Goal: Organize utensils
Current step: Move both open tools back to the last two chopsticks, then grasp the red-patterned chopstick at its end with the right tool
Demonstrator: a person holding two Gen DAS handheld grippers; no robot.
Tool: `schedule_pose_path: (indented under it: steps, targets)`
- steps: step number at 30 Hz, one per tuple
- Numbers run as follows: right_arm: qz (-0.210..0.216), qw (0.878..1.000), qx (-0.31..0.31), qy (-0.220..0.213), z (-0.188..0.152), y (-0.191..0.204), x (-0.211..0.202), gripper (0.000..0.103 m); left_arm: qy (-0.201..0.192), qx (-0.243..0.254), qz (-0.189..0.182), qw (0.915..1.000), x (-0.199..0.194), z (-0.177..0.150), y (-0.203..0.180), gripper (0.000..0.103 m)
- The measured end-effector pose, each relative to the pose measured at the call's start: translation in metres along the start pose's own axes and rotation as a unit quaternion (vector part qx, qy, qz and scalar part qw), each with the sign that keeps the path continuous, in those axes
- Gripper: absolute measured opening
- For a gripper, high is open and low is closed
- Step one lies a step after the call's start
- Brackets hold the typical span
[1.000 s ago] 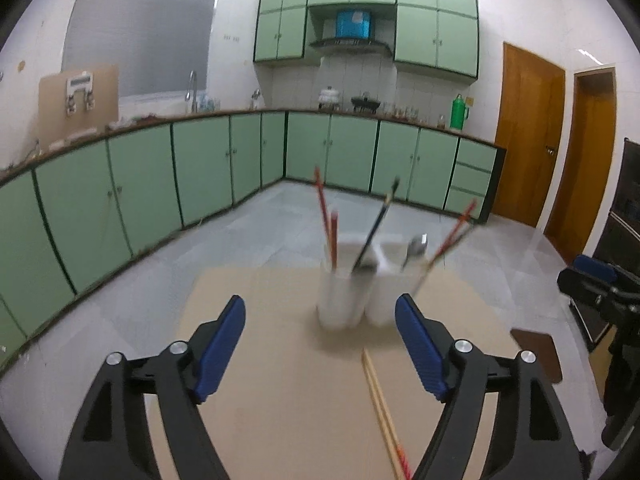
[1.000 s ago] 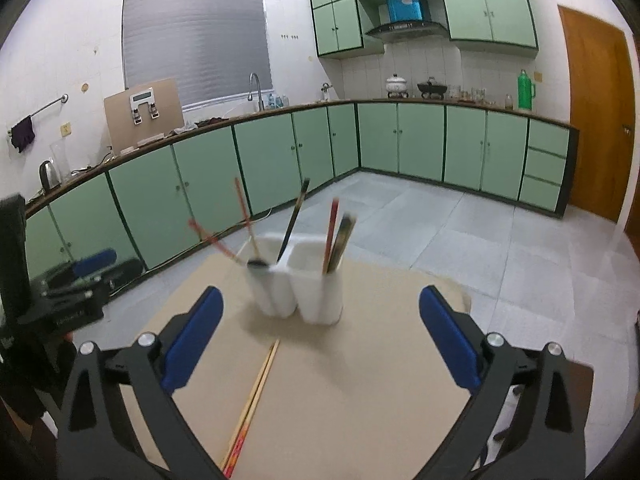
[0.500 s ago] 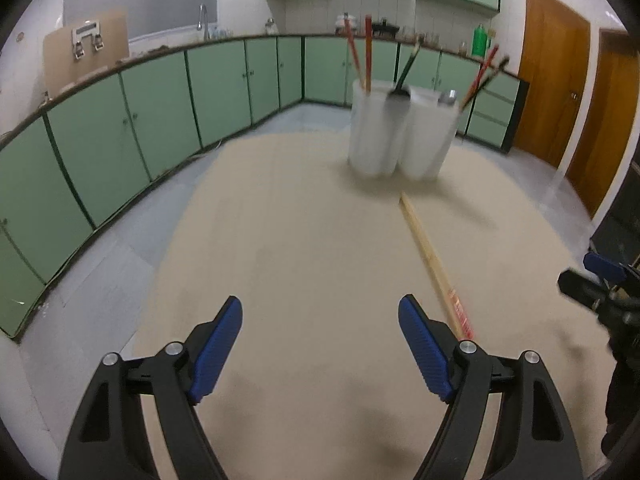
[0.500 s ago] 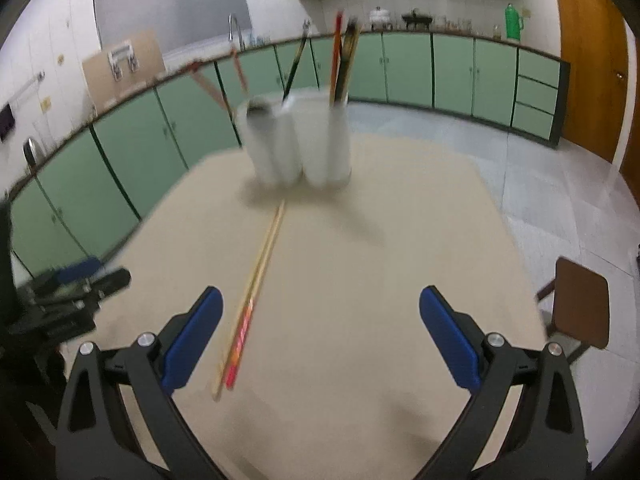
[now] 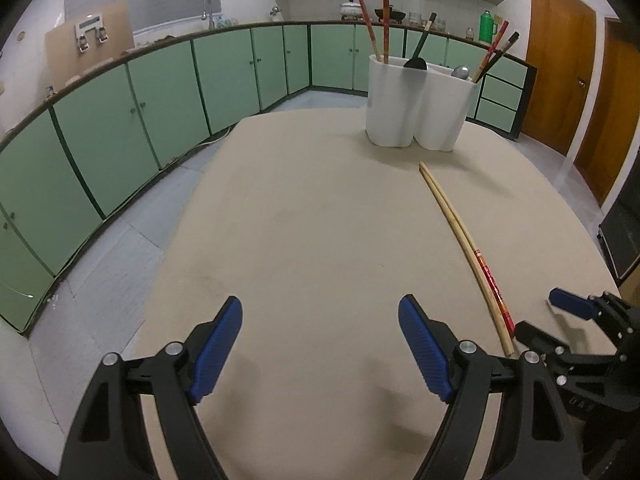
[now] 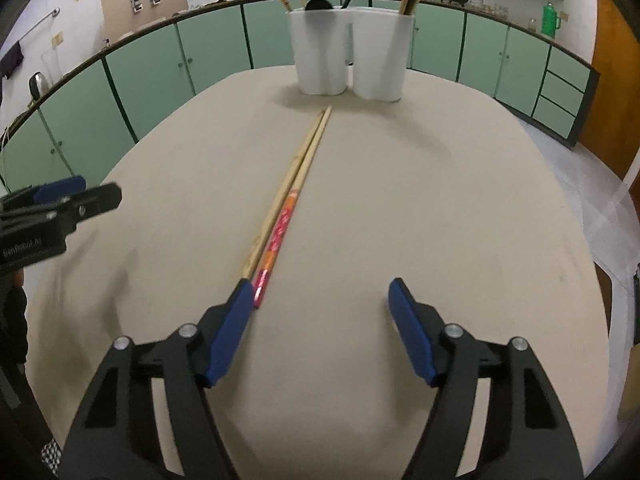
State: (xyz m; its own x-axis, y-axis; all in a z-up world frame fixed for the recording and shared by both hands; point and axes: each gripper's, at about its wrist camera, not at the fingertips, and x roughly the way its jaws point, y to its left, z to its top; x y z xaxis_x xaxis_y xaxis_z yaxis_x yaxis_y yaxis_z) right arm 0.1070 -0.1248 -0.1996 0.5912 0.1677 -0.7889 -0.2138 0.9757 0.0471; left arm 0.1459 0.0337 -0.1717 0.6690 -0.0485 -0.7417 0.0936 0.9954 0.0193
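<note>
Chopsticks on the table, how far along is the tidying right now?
Done: several chopsticks and spoons already stand in the white holder. In hand: nothing yet. The right gripper, whose jaws have just been closing, is open, with the near end of the loose pair of chopsticks at its left pad. The left gripper is open and empty. Left: grip the pair, then put it in the holder.

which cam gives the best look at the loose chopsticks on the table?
Right wrist: the chopsticks run up mid-frame, both sticks and the red printed end distinct, near end by the right gripper's left finger. Left wrist shows them thin, off to the right.
</note>
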Motion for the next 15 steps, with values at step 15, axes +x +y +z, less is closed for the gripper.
schedule_pose_path:
  steps: [15]
  targets:
    - [-0.010, 1.000, -0.023, 0.000, 0.004, 0.019, 0.008, 0.047, 0.001, -0.012, -0.002, 0.9999, 0.001, -0.001, 0.004, 0.079]
